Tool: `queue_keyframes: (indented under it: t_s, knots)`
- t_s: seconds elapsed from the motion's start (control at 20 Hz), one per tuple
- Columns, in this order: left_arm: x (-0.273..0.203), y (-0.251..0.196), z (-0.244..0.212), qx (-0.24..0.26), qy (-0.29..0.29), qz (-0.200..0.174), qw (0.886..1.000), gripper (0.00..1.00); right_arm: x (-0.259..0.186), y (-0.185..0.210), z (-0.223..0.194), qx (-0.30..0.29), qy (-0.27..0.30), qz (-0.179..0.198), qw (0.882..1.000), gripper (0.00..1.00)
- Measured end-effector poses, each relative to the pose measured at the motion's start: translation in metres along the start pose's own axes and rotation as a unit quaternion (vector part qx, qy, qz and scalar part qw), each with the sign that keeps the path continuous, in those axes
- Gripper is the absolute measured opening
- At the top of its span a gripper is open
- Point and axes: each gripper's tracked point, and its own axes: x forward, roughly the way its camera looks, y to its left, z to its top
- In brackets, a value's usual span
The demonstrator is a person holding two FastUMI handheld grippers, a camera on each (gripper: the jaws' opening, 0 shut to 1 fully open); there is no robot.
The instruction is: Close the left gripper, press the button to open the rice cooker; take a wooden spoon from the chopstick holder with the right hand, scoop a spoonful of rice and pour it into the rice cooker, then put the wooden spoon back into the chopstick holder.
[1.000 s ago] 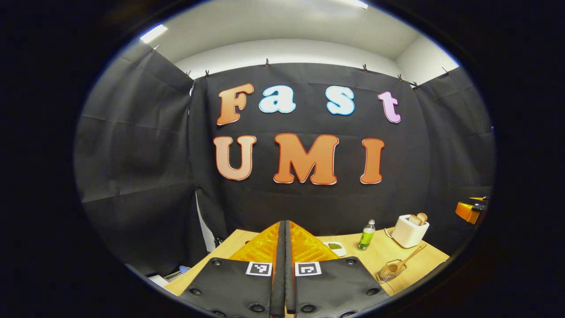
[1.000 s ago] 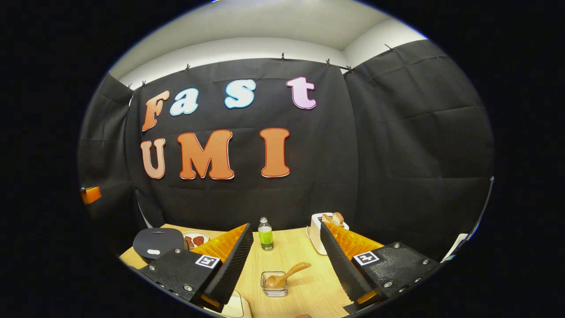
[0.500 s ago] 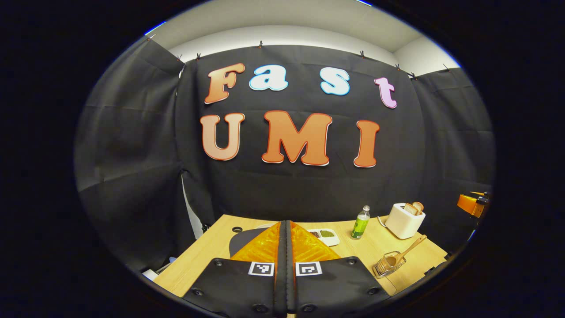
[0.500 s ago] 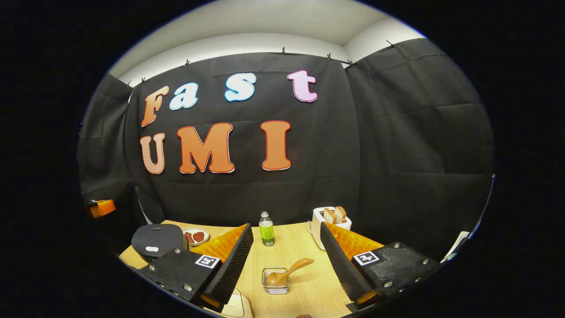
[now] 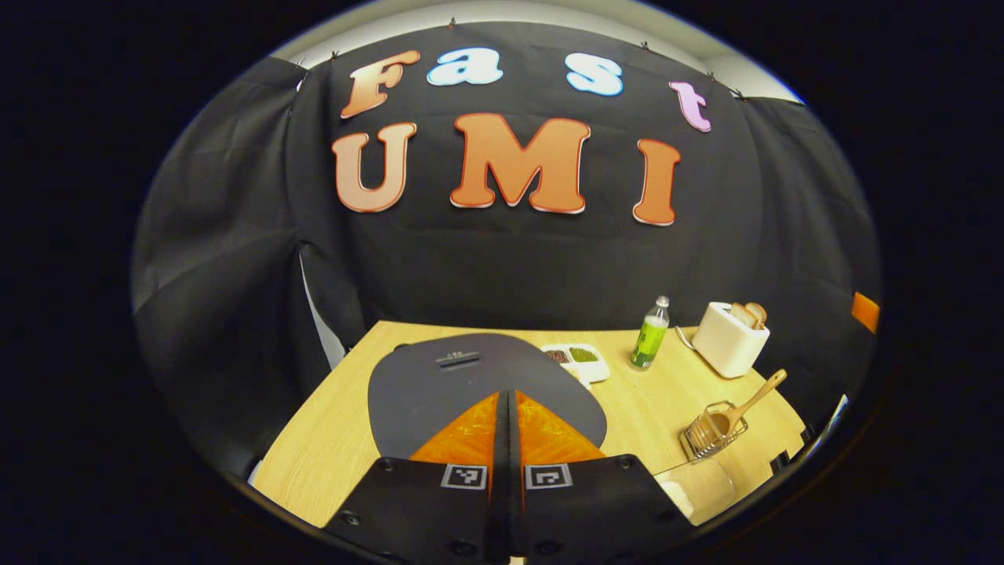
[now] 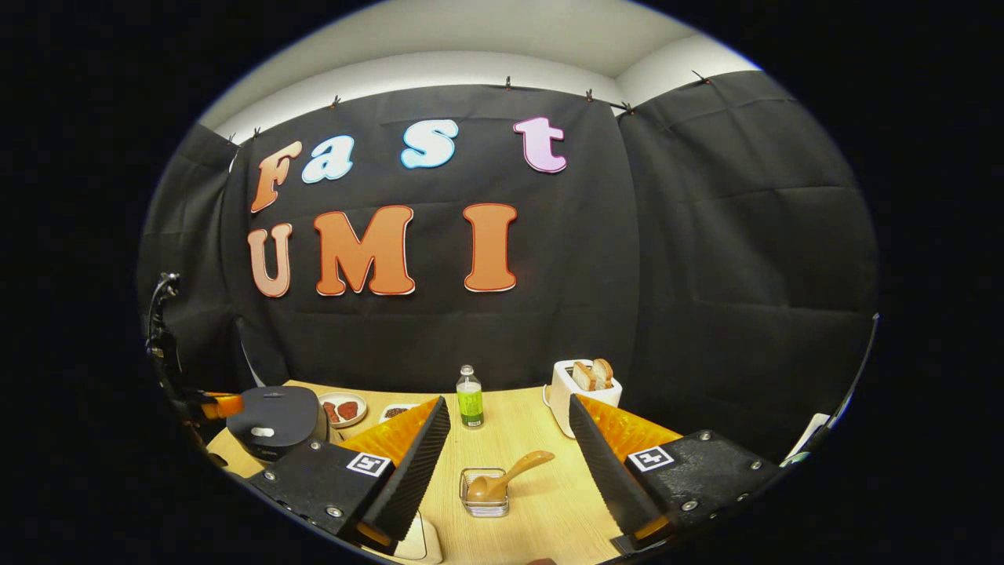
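Note:
The dark grey rice cooker (image 5: 439, 388) sits lid down on the wooden table (image 5: 337, 439), directly below my left gripper (image 5: 506, 396), which is shut with nothing between its fingers. In the right gripper view the rice cooker (image 6: 274, 417) shows a pale button on its front, and the left gripper (image 6: 218, 405) hovers at its left edge. A wooden spoon (image 6: 514, 473) leans in the wire chopstick holder (image 6: 484, 502), ahead of my open right gripper (image 6: 507, 404). The spoon (image 5: 754, 397) and holder (image 5: 710, 433) stand right of the cooker. A clear rice container (image 5: 696, 488) sits near the front edge.
A green bottle (image 5: 649, 333), a white toaster (image 5: 729, 339) holding bread and a divided dish (image 5: 578, 359) stand along the table's back. A small plate of red food (image 6: 343, 408) lies behind the cooker. Black cloth walls the booth on three sides.
My left gripper has tipped down and moved over the rice cooker, whose lid now lies under its shut fingers. The right gripper stays open and has barely shifted.

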Motion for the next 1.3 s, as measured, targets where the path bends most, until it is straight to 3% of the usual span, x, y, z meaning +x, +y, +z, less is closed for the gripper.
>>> queue_keyframes:
  t_s: [0.4,0.45,0.5,0.65,0.85,0.9,0.95,1.2,1.3]
  knots:
    - [0.019,-0.013,-0.038,0.007,0.045,-0.013,0.999,0.04,-0.003,-0.014,-0.012,0.001,0.013,-0.017,1.000,0.95]
    - [0.021,-0.013,-0.033,0.014,0.036,-0.013,0.999,0.00,-0.003,-0.014,-0.013,0.003,0.014,-0.018,1.000,0.95]
    - [0.020,-0.014,-0.039,0.015,0.045,-0.010,0.999,0.04,-0.003,-0.015,-0.014,0.005,0.016,-0.019,1.000,0.95]
    - [0.018,-0.011,-0.042,-0.027,0.043,0.012,0.999,0.05,-0.003,-0.020,-0.020,0.014,0.021,-0.027,0.999,0.95]
    - [0.018,-0.018,-0.051,0.014,0.040,0.024,0.999,0.01,-0.009,-0.028,-0.029,0.003,0.027,-0.037,0.999,0.94]
    - [0.018,-0.017,-0.047,0.024,0.034,0.028,0.999,0.08,-0.010,-0.033,-0.031,0.003,0.029,-0.041,0.999,0.94]
    - [0.017,-0.016,-0.048,0.020,0.036,0.032,0.999,0.02,-0.012,-0.034,-0.031,0.005,0.031,-0.043,0.999,0.94]
    - [0.011,-0.013,-0.015,-0.034,0.048,-0.005,0.998,0.04,-0.014,-0.048,-0.027,0.002,0.020,-0.057,0.998,0.95]
    - [-0.003,0.000,0.042,-0.045,-0.016,0.000,0.999,0.00,-0.013,-0.047,-0.028,0.009,0.018,-0.057,0.998,0.95]
